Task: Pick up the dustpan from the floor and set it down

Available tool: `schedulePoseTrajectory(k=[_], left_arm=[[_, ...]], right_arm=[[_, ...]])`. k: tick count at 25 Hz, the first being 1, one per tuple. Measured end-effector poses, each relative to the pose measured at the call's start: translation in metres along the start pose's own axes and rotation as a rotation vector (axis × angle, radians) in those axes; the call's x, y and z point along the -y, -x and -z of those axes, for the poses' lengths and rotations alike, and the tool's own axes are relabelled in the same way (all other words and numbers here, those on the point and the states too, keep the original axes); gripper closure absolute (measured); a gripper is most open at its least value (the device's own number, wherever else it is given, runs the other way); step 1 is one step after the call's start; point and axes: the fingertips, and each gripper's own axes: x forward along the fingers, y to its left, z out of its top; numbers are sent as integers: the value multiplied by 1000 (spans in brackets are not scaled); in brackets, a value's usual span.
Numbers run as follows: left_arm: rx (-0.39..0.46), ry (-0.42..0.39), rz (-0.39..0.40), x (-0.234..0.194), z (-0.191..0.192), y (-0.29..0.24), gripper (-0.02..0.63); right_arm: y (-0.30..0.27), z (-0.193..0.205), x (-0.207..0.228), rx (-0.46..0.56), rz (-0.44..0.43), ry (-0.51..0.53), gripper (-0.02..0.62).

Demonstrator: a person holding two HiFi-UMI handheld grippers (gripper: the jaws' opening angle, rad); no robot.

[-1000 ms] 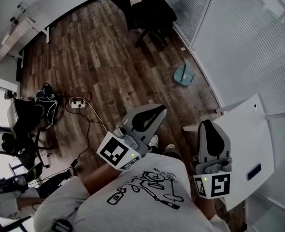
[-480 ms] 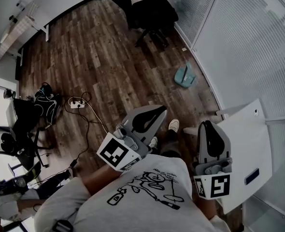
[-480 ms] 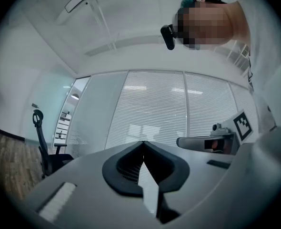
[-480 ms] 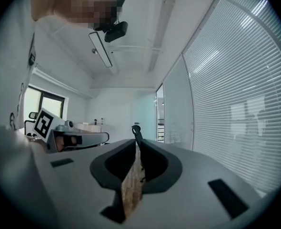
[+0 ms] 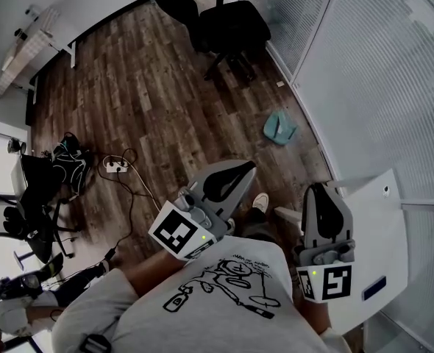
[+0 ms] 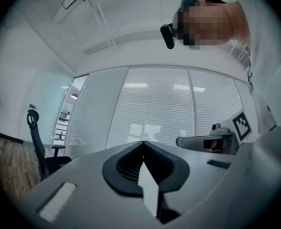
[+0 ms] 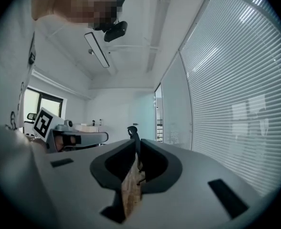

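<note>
Lying at the floor's right edge beside the glass wall, dustpan (image 5: pixel 279 127) awaits pickup (nothing done yet); left gripper (image 5: pixel 237 172) and right gripper (image 5: pixel 321 190) both closed, empty, well apart from it.

Head view looks steeply down; gripper views face level, apparently sharing blinds (image 6: pixel 169 104)

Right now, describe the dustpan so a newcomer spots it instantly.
Find the glass wall with blinds along the right side of the wood floor. The dustpan lies on the floor at its foot, nearer us than the black office chair. It is the only pale teal thing there; its neighbours are black, white or brown.
</note>
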Motion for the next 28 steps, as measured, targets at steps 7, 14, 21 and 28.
schedulePoseTrajectory(k=[7, 14, 21, 28], left_arm=[[1, -17, -18, -11, -3, -65, 604], [3, -29, -39, -9, 0, -122, 604], [-5, -27, -65, -11, 5, -153, 604], [-33, -4, -62, -30, 14, -162, 604]], right_arm=[[-28, -4, 63, 8, -17, 2, 568], [-39, -4, 120, 10, -30, 10, 568], [-49, 4, 154, -3, -45, 6, 569], [-66, 11, 155, -13, -33, -18, 568]])
